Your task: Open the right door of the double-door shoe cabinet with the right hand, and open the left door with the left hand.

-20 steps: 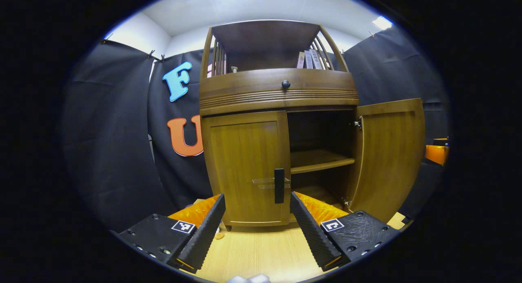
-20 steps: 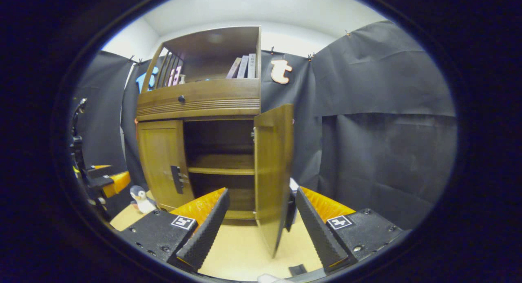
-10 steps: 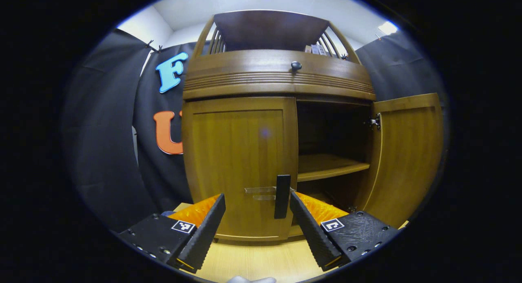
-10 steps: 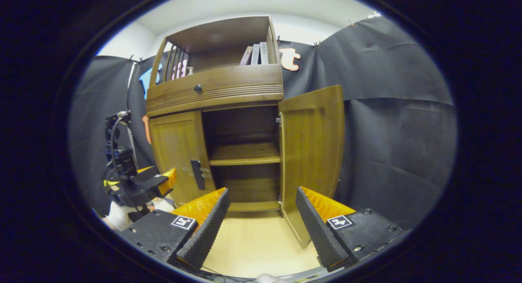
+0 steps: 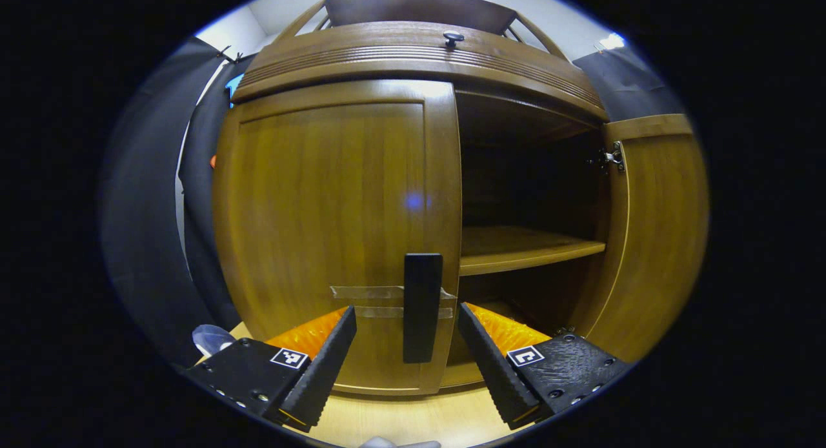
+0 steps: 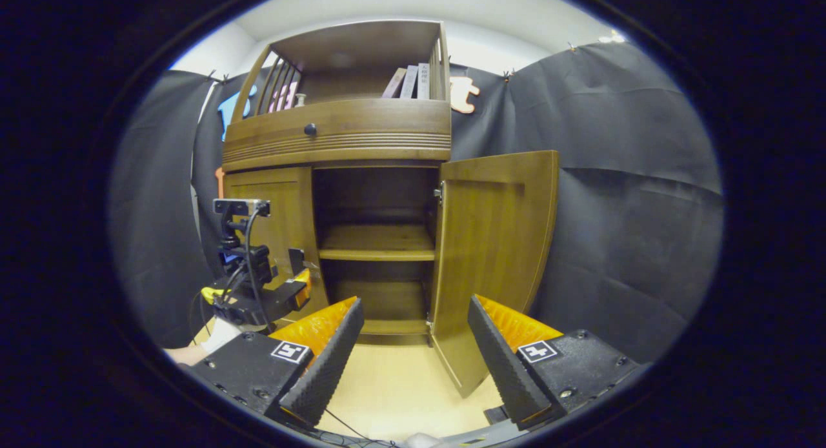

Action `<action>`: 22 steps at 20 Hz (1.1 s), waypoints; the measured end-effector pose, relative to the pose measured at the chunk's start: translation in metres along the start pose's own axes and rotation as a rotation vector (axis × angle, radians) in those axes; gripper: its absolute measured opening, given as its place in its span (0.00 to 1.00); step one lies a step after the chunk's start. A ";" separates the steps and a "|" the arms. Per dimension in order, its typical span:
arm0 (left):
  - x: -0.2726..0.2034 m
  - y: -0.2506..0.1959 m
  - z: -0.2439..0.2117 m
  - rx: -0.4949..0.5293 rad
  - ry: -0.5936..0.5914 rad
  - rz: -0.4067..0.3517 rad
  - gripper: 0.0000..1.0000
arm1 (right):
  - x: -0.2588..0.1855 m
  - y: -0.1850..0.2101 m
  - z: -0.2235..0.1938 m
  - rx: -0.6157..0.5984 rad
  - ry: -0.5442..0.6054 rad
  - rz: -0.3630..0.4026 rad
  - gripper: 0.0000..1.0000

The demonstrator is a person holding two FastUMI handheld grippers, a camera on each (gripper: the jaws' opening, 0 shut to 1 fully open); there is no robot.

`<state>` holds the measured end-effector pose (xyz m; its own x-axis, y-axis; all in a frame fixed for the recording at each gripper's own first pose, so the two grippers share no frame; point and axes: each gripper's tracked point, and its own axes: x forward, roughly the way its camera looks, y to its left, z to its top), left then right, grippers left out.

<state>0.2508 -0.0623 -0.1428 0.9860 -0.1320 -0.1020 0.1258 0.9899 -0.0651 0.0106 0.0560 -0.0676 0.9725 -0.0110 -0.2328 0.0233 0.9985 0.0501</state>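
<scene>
The left tongs (image 5: 406, 364) have come closer to the shut left door (image 5: 329, 228), spread either side of its handle (image 5: 422, 306) (not touching). Right tongs (image 6: 416, 357) hang spread before the open right door (image 6: 493, 254).

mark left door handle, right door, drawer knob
left door handle (image 5: 423, 306), left gripper view, middle of the bar
right door (image 6: 493, 254), right gripper view, inner panel
drawer knob (image 6: 310, 130), right gripper view, its face

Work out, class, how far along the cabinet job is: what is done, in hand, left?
Done: the right door stands swung wide, shelf exposed. In hand: the left gripper, open, lines up with the left door's handle, which sits between its fingers, not gripped. Left: close on it and pull the left door, which is shut.
</scene>
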 end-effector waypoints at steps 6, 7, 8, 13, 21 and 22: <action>0.024 -0.008 -0.011 0.006 0.023 -0.003 0.79 | 0.000 0.001 0.001 -0.016 0.005 0.022 1.00; 0.027 -0.008 -0.011 0.006 0.024 -0.009 0.70 | -0.001 0.002 0.002 -0.018 0.004 0.024 1.00; 0.028 -0.006 -0.012 0.010 0.024 -0.008 0.68 | -0.001 0.002 0.002 -0.021 -0.002 0.025 1.00; 0.033 -0.002 -0.011 0.017 0.024 -0.014 0.50 | -0.003 0.002 0.002 -0.023 -0.006 0.017 1.00; 0.032 -0.004 -0.010 -0.004 0.029 -0.031 0.30 | -0.004 0.002 0.001 -0.029 0.003 0.028 1.00; 0.030 -0.003 -0.011 -0.005 0.031 -0.034 0.21 | -0.004 0.002 -0.001 -0.028 0.003 0.030 1.00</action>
<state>0.2792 -0.0698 -0.1563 0.9773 -0.1668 -0.1306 0.1581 0.9846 -0.0740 0.0065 0.0579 -0.0673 0.9719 0.0191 -0.2345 -0.0124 0.9995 0.0303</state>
